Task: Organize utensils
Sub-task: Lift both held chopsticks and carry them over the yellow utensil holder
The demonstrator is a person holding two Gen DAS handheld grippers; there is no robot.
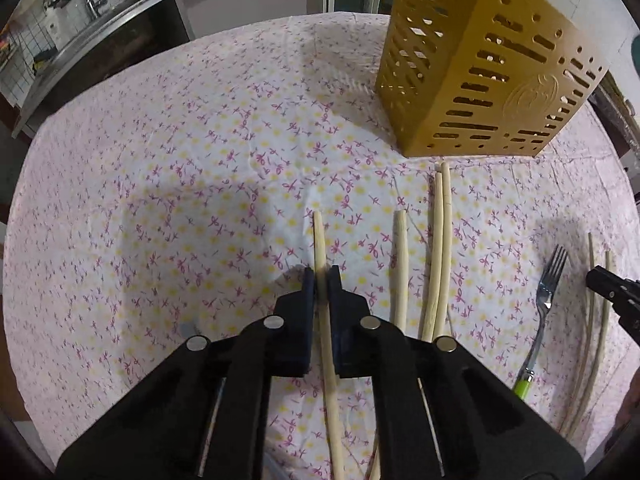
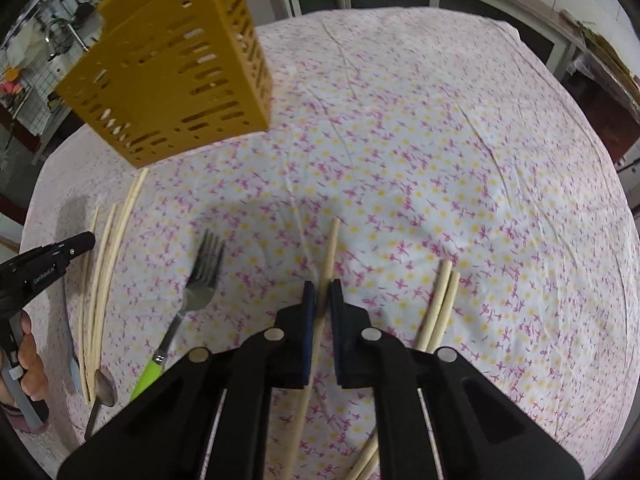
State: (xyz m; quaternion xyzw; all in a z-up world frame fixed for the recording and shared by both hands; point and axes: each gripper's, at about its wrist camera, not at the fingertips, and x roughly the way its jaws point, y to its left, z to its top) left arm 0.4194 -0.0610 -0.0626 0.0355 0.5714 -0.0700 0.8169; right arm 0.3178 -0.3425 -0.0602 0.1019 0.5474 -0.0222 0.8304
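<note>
On the flowered tablecloth (image 1: 160, 200), both grippers have each closed on a single chopstick. The left gripper (image 1: 321, 278) has its jaws pinched nearly together around one chopstick (image 1: 320, 240), which lies flat and runs back under the tool. The right gripper (image 2: 321, 291) grips another chopstick (image 2: 331, 248) the same way, jaws almost shut on it.

The yellow holder (image 1: 480, 80) stands near the far edge of the table, well apart from both gripped sticks. Loose chopsticks (image 1: 440, 240) lie beside the left gripper, and a green-handled fork (image 1: 548, 292) lies between the two grippers. A spoon (image 2: 105, 390) sits at the near edge in the right view.

The main risk is the thin, round stick rolling or pivoting in the pads once lifted, since each is held away from its far tip and the long free end could swing. A tilted stick may strike the holder's rim instead of dropping in, and could tip it. Lifting both at once also risks the grippers crowding each other above the opening.
</note>
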